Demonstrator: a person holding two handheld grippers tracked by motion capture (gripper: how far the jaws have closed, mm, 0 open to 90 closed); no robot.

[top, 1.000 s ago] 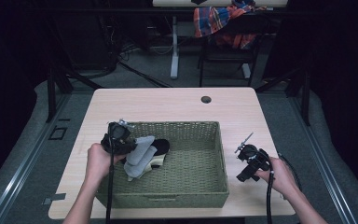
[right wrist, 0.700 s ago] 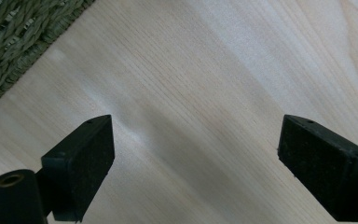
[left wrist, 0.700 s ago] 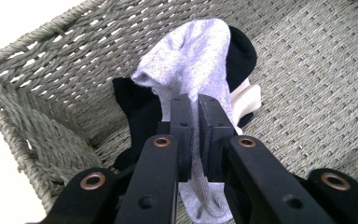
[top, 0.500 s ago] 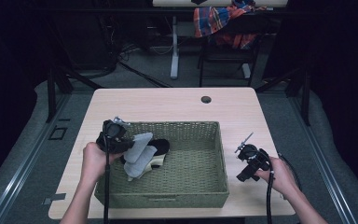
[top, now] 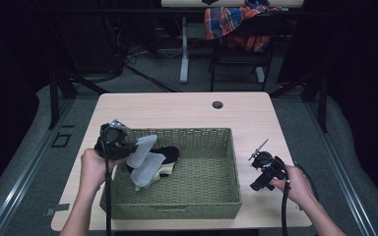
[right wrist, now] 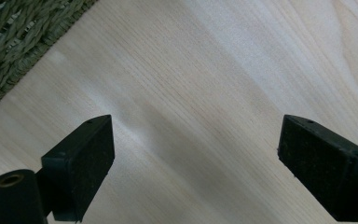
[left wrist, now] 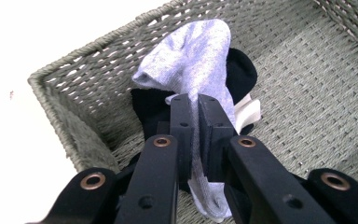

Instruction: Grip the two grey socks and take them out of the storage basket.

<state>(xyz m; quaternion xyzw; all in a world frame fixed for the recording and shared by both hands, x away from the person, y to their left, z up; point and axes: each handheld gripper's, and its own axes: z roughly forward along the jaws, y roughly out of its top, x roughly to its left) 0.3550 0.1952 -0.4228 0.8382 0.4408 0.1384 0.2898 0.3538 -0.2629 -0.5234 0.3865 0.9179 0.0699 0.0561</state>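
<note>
Near edge, high view: two forearms come in from the bottom. Left hand (top: pixel 94 167) holds the left tongs (top: pixel 128 149) at the left rim of the woven basket (top: pixel 226 162). Right hand (top: pixel 295 183) holds the right tongs (top: pixel 254 187) low over the bare worktop (top: pixel 177 110), just right of the basket and apart from its wall.

Left tongs: jaws clamped on a grey sock (left wrist: pixel 193 65), pinching it near the middle. In the left gripper view one end of the sock (top: pixel 145 160) stands up past the jaw tips and the other end hangs down between the jaw arms. The sock is lifted over the basket's left part, near the corner.

Under it, on the basket floor: a black sock (left wrist: pixel 240 70) and a white piece of fabric (left wrist: pixel 249 109), partly covered; the white piece pokes out beside the black one. The rest of the basket floor is open weave.

Right tongs: jaws wide apart, nothing between them, pale wood grain below in the right gripper view, basket edge (right wrist: pixel 18 42) at the upper left corner there.

Farther on the worktop: a dark round hole (top: pixel 217 104) near the far edge. Beyond the worktop: dim floor, a chair with a plaid cloth (top: pixel 236 19) draped on it.
</note>
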